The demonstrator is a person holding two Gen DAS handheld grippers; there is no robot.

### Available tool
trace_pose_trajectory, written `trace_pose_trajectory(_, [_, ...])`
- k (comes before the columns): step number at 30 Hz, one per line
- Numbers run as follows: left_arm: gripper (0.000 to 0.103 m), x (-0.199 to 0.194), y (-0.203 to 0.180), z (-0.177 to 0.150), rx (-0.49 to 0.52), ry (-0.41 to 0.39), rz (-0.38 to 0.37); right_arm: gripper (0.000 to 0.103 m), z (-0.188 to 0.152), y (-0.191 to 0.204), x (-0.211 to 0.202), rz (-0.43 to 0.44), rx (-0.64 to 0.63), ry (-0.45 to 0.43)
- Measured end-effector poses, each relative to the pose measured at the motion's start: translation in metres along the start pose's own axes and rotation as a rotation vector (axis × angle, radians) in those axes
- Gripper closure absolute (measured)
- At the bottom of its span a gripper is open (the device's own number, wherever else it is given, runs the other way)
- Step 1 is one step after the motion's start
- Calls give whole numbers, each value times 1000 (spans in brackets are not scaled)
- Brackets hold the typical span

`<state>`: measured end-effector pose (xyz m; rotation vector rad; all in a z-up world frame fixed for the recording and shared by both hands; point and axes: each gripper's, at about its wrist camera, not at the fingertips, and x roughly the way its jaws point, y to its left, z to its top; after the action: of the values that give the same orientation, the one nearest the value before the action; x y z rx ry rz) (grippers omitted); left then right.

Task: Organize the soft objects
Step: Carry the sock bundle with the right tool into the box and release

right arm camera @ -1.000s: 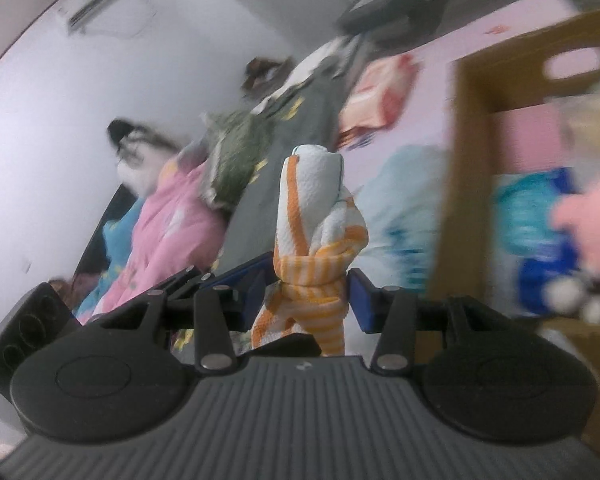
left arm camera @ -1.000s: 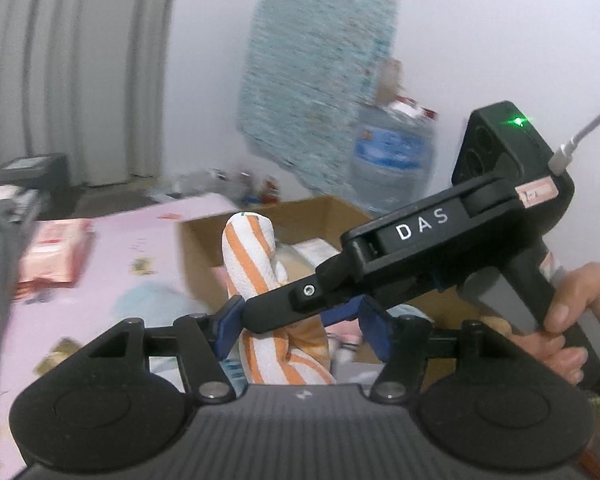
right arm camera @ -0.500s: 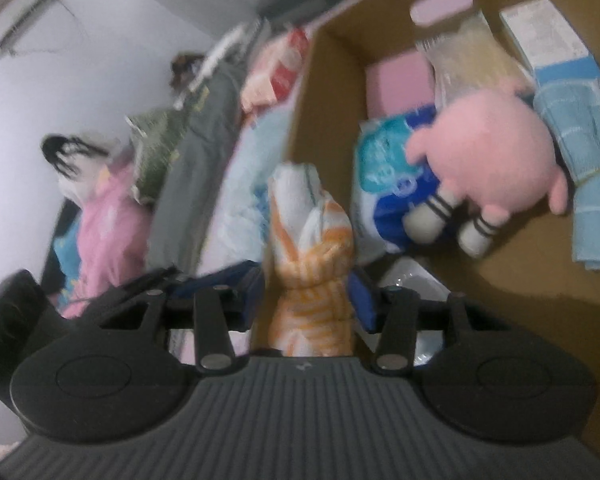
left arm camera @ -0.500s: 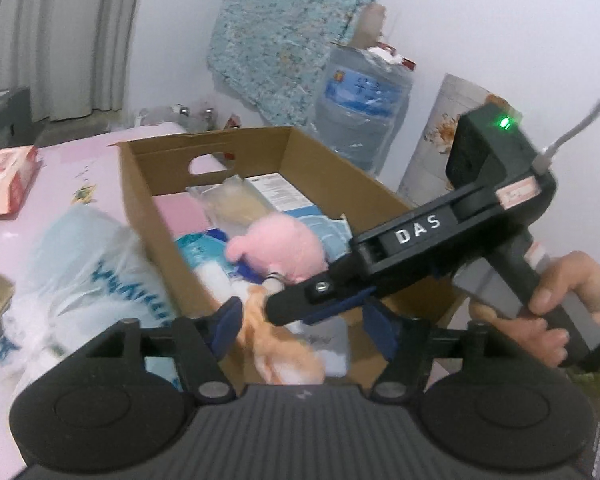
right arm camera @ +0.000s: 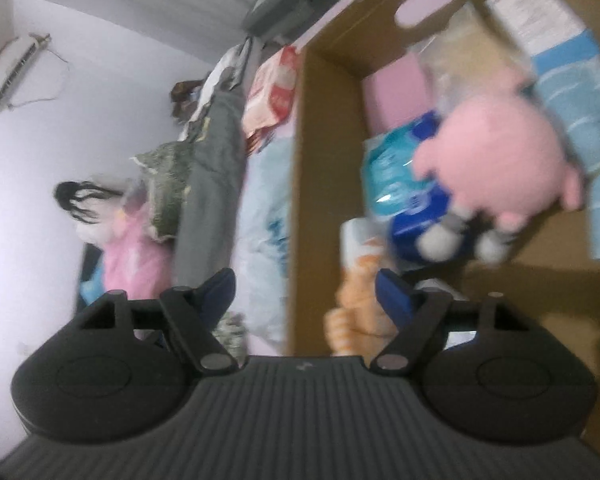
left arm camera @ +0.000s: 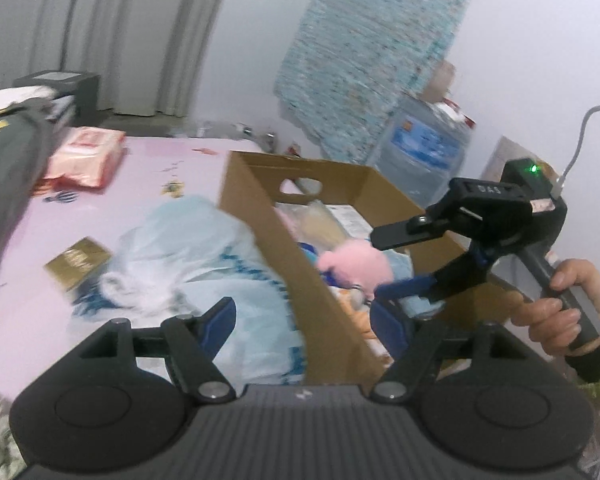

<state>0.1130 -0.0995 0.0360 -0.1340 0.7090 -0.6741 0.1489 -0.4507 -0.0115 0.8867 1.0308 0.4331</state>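
Observation:
An orange-and-white striped cloth (right arm camera: 360, 276) lies inside the cardboard box (right arm camera: 324, 184) against its near wall, beside my right gripper's fingers; a bit of it shows in the left wrist view (left arm camera: 354, 300). My right gripper (right arm camera: 306, 294) is open and empty, straddling the box wall; in the left wrist view it (left arm camera: 404, 268) hovers over the box (left arm camera: 284, 240). My left gripper (left arm camera: 306, 322) is open and empty, above the box's near wall. A pink plush toy (right arm camera: 500, 168) lies in the box, also visible in the left wrist view (left arm camera: 356, 266).
The box also holds a blue-white pack (right arm camera: 404, 184), blue towel (right arm camera: 588, 120) and pink item (right arm camera: 396, 88). A pale blue plastic bag (left arm camera: 204, 264), gold box (left arm camera: 78, 260) and pink-red pack (left arm camera: 86, 156) lie on the pink bed. A grey quilt (right arm camera: 208, 168) lies left. A water bottle (left arm camera: 420, 156) stands behind.
Both grippers held the striped cloth and lowered it into the box. Both have opened and the cloth now rests inside. The left gripper has pulled back.

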Motion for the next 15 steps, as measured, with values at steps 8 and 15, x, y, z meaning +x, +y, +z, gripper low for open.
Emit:
trace_pose_trajectory(8, [27, -25, 41, -14, -104, -22, 59, 1, -7, -10, 36, -58, 76, 108])
trace_pose_trajectory(15, [27, -30, 54, -21, -145, -24, 67, 1, -5, 2, 12, -8, 101, 59])
